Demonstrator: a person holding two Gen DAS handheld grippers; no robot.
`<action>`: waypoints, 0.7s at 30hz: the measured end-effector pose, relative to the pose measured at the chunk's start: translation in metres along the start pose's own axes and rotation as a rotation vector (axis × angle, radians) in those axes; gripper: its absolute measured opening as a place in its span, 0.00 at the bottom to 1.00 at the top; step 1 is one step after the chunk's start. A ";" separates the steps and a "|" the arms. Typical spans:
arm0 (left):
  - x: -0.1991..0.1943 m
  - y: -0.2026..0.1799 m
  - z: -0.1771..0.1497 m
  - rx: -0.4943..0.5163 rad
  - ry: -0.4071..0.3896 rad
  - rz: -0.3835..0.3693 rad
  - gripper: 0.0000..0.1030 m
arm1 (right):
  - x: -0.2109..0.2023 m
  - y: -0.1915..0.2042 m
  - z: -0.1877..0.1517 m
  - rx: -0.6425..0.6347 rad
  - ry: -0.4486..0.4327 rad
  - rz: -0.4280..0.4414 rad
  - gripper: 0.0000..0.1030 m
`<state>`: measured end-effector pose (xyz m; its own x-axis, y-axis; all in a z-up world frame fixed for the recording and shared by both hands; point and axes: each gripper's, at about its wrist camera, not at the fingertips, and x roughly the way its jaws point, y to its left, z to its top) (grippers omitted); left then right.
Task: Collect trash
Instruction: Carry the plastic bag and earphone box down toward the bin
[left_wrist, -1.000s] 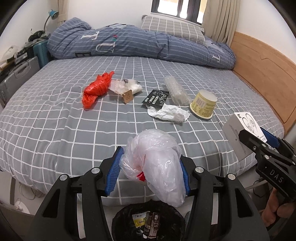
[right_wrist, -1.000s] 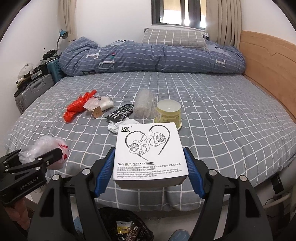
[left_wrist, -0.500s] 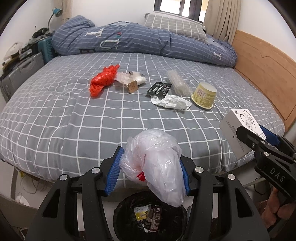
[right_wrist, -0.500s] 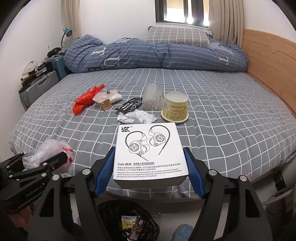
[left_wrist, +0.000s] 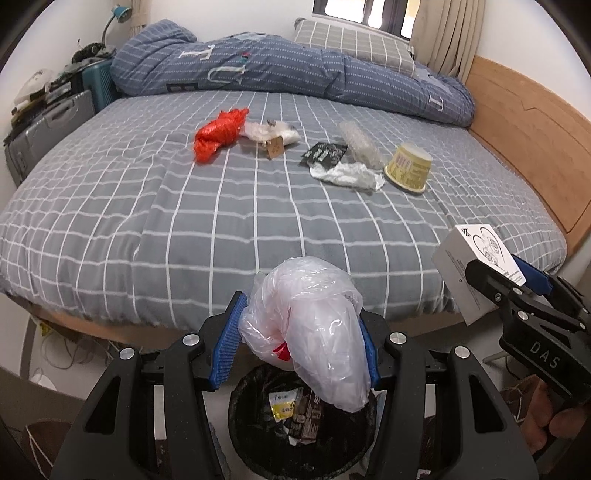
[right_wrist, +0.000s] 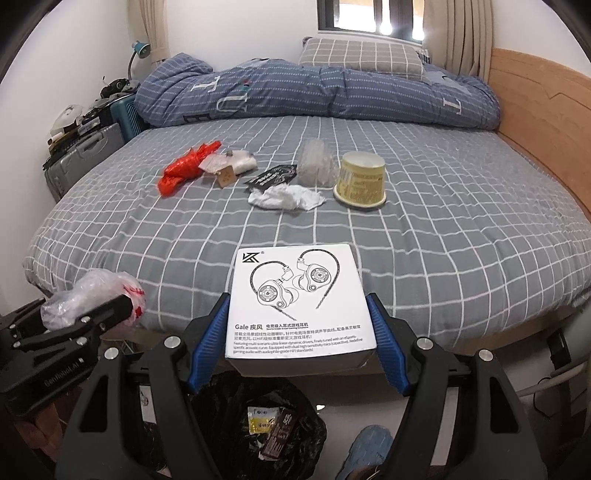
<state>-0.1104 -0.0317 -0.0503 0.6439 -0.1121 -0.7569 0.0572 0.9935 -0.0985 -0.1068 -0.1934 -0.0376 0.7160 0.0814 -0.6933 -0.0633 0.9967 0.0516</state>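
My left gripper (left_wrist: 297, 341) is shut on a crumpled clear plastic bag (left_wrist: 314, 332), hanging over the black-lined trash bin (left_wrist: 258, 439) on the floor. My right gripper (right_wrist: 297, 339) is shut on a white earphone box (right_wrist: 299, 299), also above the bin (right_wrist: 225, 413). On the bed lie a red plastic bag (left_wrist: 219, 133), a clear wrapper with a brown tag (left_wrist: 271, 134), a black packet (left_wrist: 325, 152), a crumpled white tissue (left_wrist: 347, 175), a clear plastic sleeve (left_wrist: 360, 142) and an overturned yellow paper cup (left_wrist: 408, 168).
The grey checked bed (left_wrist: 184, 221) fills the view, with a folded blue duvet (left_wrist: 277, 70) and a pillow (right_wrist: 362, 55) at the back. Suitcases (left_wrist: 48, 125) stand at the left, a wooden headboard (left_wrist: 528, 147) runs along the right. A blue slipper (right_wrist: 369, 448) lies by the bin.
Both grippers have drawn back from the bed and sunk a little with their loads. More of the trash bin shows beneath them now.
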 end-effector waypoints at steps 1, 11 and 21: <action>0.000 0.000 -0.004 0.004 0.004 0.005 0.51 | -0.001 0.002 -0.002 0.000 0.003 0.004 0.67; -0.008 0.010 -0.030 0.001 0.033 0.028 0.51 | -0.006 0.015 -0.029 -0.010 0.051 0.020 0.67; -0.018 0.019 -0.049 -0.015 0.060 0.044 0.51 | -0.016 0.035 -0.042 0.001 0.082 0.057 0.67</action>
<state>-0.1584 -0.0115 -0.0706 0.5984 -0.0697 -0.7982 0.0182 0.9971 -0.0734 -0.1495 -0.1600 -0.0553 0.6519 0.1372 -0.7458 -0.1020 0.9904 0.0931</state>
